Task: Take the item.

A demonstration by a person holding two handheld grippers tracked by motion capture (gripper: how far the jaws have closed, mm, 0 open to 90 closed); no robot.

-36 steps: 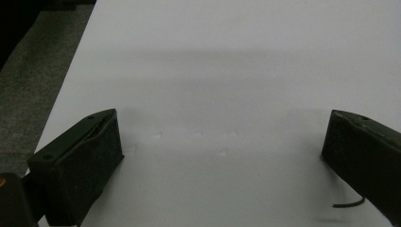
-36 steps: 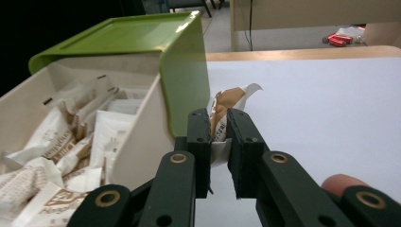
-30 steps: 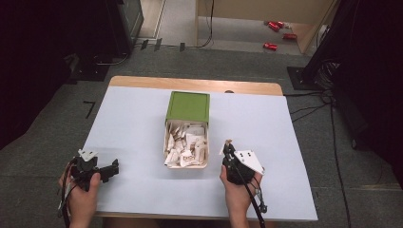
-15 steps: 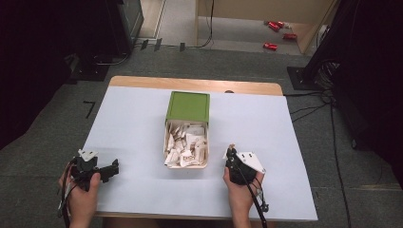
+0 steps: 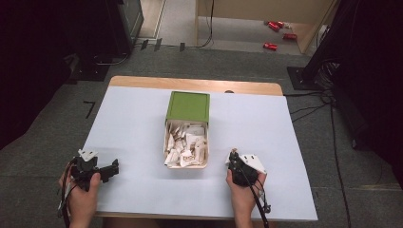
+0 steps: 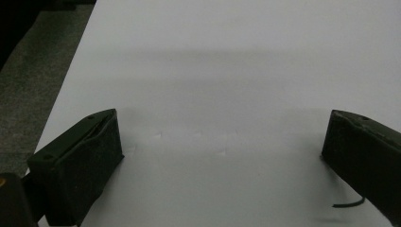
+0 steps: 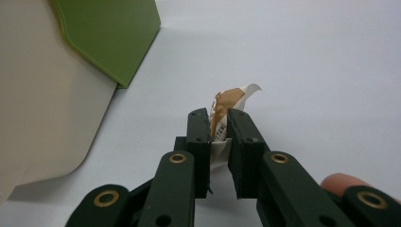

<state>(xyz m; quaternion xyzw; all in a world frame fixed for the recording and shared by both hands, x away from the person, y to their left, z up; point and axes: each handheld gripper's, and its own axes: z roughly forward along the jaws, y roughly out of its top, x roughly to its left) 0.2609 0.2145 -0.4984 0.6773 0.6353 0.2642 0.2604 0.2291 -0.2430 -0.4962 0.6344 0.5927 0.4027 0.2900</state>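
Seen from above: a white surface [image 5: 142,118] with a cream open box [image 5: 186,147] near its middle, packed with small crumpled paper packets [image 5: 183,145] in white and tan. Green lid [image 5: 188,106] lying flat, touching the far end of the box. To the near right of the box, close to its front corner, the right gripper [image 5: 233,156] held in a hand, grey three-cornered plate on top, dark cable [image 5: 256,199] trailing back toward the near edge of the surface. Well to the near left of the box, by the left edge of the surface, the left gripper [image 5: 113,167] held in the other hand, pointing roughly toward the box. From the right gripper view: right gripper [image 7: 218,124] with jaws drawn nearly together, pinching one small packet [image 7: 227,101], its tan and white end sticking out beyond the fingertips, just above the white surface; cream wall of the box [image 7: 42,104] close at the left, a corner of the green lid [image 7: 111,33] beyond it; a fingertip at the lower right edge. From the left gripper view: left gripper [image 6: 220,137] with jaws spread wide apart, nothing between them but bare white surface, grey carpeted floor [image 6: 28,71] off past the surface's edge.
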